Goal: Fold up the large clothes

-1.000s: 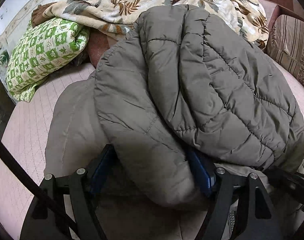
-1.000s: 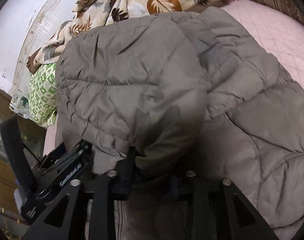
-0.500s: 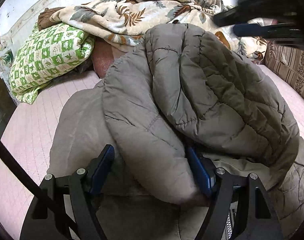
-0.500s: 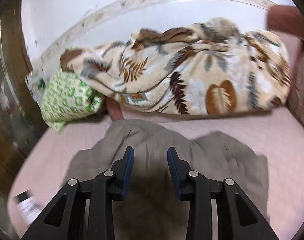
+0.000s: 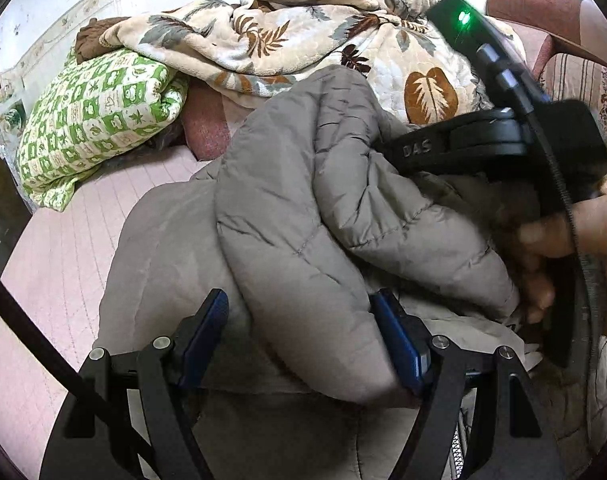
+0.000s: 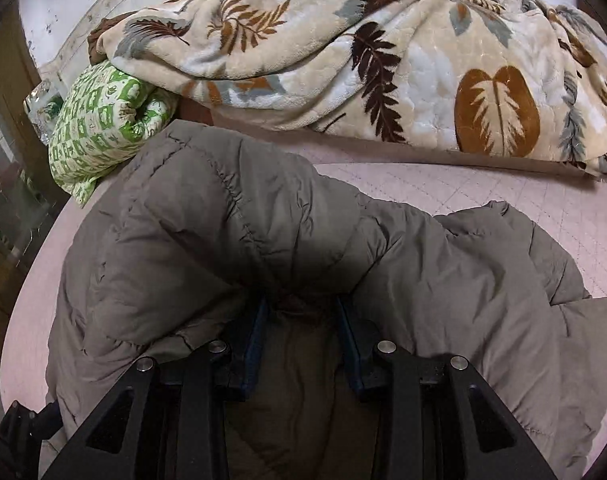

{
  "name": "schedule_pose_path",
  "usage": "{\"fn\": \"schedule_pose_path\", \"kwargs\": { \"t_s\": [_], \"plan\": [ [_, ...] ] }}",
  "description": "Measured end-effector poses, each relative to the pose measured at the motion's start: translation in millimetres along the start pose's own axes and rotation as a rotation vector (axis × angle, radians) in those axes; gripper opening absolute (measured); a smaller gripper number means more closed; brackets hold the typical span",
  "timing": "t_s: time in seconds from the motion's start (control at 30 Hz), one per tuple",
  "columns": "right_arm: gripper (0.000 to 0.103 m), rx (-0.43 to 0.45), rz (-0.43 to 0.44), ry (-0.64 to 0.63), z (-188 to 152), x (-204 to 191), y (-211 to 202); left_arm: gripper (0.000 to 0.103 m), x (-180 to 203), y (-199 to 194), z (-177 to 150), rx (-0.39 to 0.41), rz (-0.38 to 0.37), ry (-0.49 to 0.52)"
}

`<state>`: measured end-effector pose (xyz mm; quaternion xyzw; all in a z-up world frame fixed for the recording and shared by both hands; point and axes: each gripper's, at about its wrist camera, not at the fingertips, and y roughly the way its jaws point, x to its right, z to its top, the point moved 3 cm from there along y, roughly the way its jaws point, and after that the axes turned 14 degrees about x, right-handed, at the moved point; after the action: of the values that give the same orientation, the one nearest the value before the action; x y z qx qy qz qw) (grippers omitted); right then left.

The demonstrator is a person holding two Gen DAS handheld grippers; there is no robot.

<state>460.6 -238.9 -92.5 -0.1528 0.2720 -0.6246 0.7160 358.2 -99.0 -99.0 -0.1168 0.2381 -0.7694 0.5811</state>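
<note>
Bed: pink bed cover point(image 6: 483, 188) with a faint square pattern, and a white wall behind it.
Blanket: big cream blanket with brown leaves point(image 6: 383, 60) lies bunched at the far side of the bed.
Pillow: green and white pillow point(image 5: 91, 120) sits at the far left, partly under the blanket's edge.
Jacket: large puffy grey jacket point(image 5: 303, 208) lies in the middle of the bed, near both cameras. It is bunched up, and one thick fold sits on top of the rest.
Left hand-held gripper point(image 5: 303, 344): its two blue fingers point(image 5: 203, 336) stand wide apart with a fat roll of the jacket between them. The right finger touches the cloth. I cannot tell if the left one does, so I cannot tell if it is squeezing.
Right hand-held gripper point(image 6: 301, 336): its fingers are a little way apart, and their tips are tucked under a fold of the jacket. Cloth sits between them, but I cannot tell if they pinch it.
Person's hand point(image 5: 575, 248): seen in the left view, it holds the black handle of the right hand-held gripper, which has a small green light on top.
</note>
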Motion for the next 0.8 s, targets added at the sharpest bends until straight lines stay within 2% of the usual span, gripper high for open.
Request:
{"fn": "schedule_pose_path", "kwargs": {
  "t_s": [0.13,0.27,0.47,0.63,0.8],
  "plan": [
    [0.037,0.057,0.027,-0.004,8.9,-5.6,-37.9,0.074,-0.4,-6.8,4.2,0.017,-0.005,-0.010],
    [0.037,0.115,0.011,-0.055,7.8,-9.9,-90.1,0.074,2.2,-17.5,10.1,0.049,-0.010,-0.007],
    [0.037,0.181,-0.093,-0.211,-29.9,-37.3,-161.0,0.074,10.6,-39.4,21.7,0.141,0.004,0.033],
    [0.037,0.251,-0.183,-0.247,-49.3,-37.0,-179.7,0.074,15.2,-50.1,22.6,0.171,0.019,0.063],
    [0.037,0.256,-0.268,-0.289,-52.2,-27.6,-172.5,0.074,12.5,-53.3,24.7,0.205,0.054,0.080]
  ]
}}
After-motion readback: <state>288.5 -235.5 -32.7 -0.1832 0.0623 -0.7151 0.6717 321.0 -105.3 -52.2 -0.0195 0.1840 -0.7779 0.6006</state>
